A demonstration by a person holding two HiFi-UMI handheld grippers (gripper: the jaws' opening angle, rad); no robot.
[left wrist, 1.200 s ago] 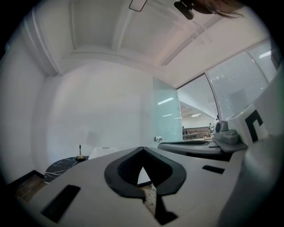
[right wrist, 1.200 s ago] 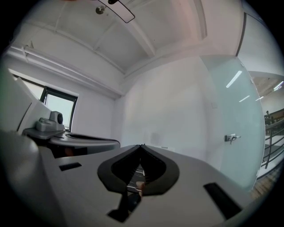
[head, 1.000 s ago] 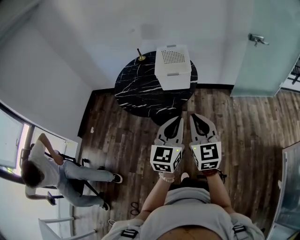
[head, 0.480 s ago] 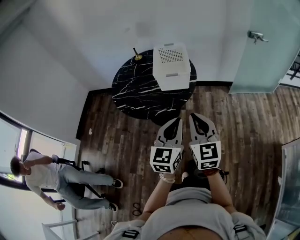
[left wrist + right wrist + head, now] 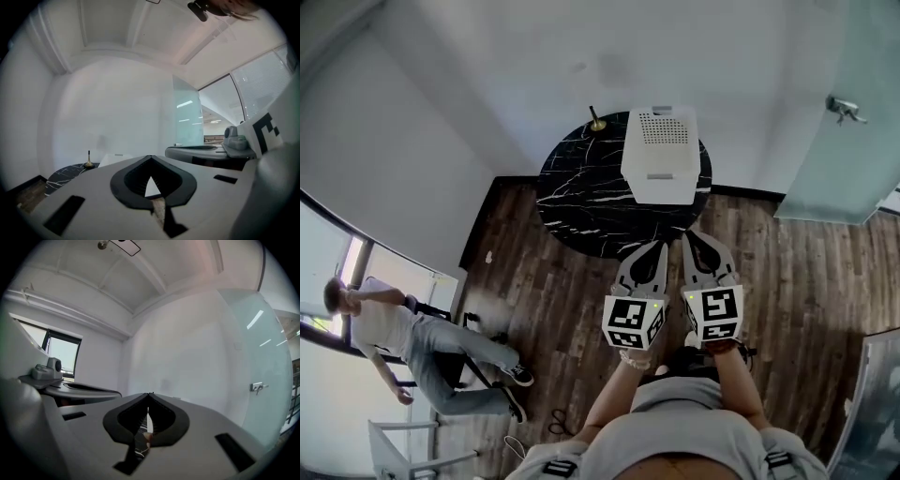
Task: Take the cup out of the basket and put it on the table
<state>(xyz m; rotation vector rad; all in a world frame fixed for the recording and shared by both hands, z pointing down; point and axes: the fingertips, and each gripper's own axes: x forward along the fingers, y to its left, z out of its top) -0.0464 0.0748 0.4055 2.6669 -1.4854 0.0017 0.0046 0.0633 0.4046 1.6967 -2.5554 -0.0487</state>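
Observation:
A white basket (image 5: 661, 155) with a perforated top stands on the right half of a round black marble table (image 5: 581, 192). No cup shows in any view. My left gripper (image 5: 661, 246) and right gripper (image 5: 689, 234) are held side by side over the wooden floor, their tips at the table's near edge. Both are shut and hold nothing. In the left gripper view my left gripper (image 5: 150, 157) points towards the table (image 5: 63, 176), with the basket (image 5: 112, 158) just behind its tip. The right gripper view shows my right gripper (image 5: 149, 394) closed against a white wall.
A small brass stand (image 5: 596, 122) sits at the table's far edge. A frosted glass door (image 5: 853, 159) with a handle (image 5: 847, 109) is at the right. A person (image 5: 394, 333) moves about at the far left, beside a window.
The table and basket have shifted slightly down and to the right in the head view. Both grippers stay shut, side by side. The person at the left has changed posture.

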